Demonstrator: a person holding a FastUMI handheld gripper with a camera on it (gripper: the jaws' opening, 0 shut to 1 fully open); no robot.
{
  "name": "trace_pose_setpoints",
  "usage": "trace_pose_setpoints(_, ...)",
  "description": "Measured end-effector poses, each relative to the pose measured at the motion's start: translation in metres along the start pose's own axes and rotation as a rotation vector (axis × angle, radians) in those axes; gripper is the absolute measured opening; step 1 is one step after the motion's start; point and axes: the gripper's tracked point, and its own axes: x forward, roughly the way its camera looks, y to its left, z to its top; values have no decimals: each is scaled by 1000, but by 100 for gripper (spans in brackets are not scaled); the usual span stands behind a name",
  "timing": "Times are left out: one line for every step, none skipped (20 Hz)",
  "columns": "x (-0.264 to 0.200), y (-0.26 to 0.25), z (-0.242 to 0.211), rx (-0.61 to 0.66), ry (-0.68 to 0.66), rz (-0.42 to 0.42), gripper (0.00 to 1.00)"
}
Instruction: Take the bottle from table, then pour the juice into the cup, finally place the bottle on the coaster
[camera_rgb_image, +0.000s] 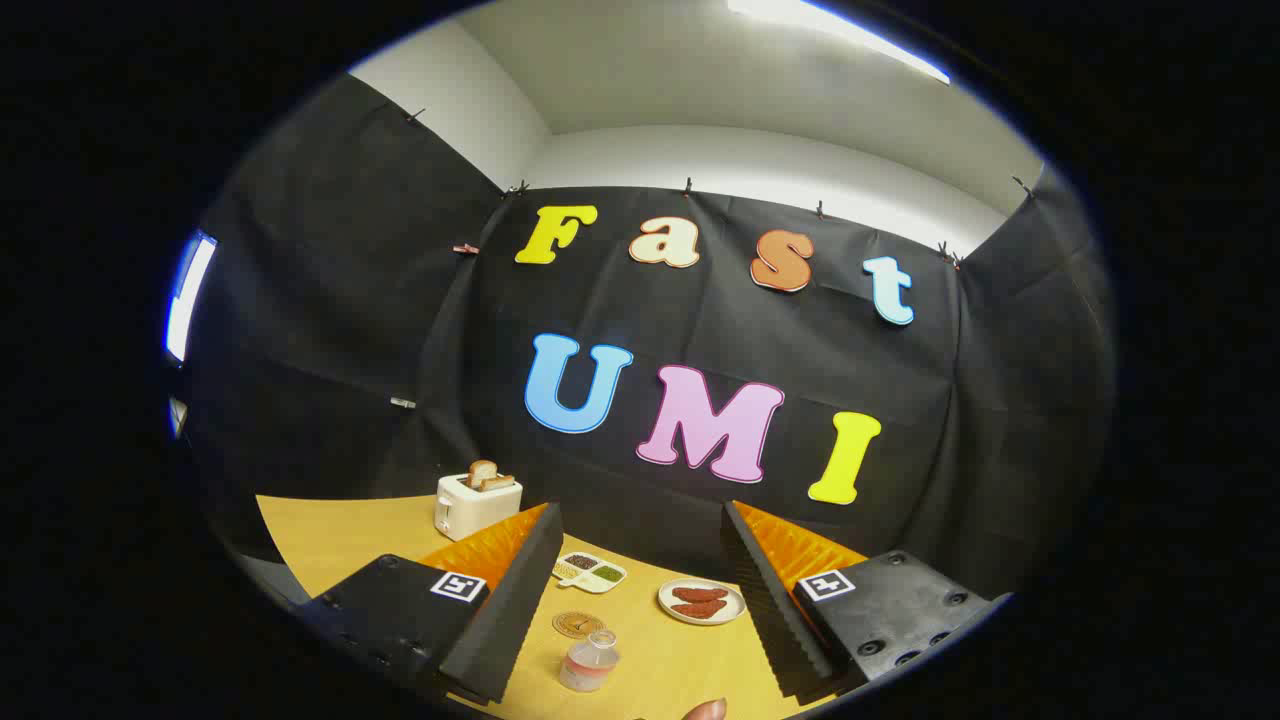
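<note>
Nothing is done yet: the hand-held gripper spreads wide and empty above the bottle, the coaster just beyond.

Black cloth booth walls, white ceiling with a strip light, wooden table.

The table's near edge is cut off; so is a pinkish rounded thing nearer than the bottle, too little to name; the tray's contents beyond the bottle are too small to tell; the coaster's pattern is unreadable; finger bases are cropped.
</note>
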Motion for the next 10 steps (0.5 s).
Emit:
trace_pose_setpoints(1, 0, 1, 6, -8, -8, 97)
trace_pose_setpoints(2, 0, 2, 8, -11, -16, 97)
trace_pose_setpoints(4, 1, 0, 5, -10, -21, 97)
trace_pose_setpoints(4, 1, -2, 2, -5, -25, 97)
trace_pose_setpoints(5, 2, -4, -2, -2, -31, 97)
trace_pose_setpoints(6, 3, -5, -4, 2, -36, 97)
trace_pose_setpoints(7, 4, -7, -4, 6, -37, 97)
trace_pose_setpoints(8, 5, -7, -2, 9, -38, 97)
trace_pose_setpoints(9, 7, -9, -1, 12, -39, 97)
trace_pose_setpoints(9, 8, -9, -1, 15, -40, 97)
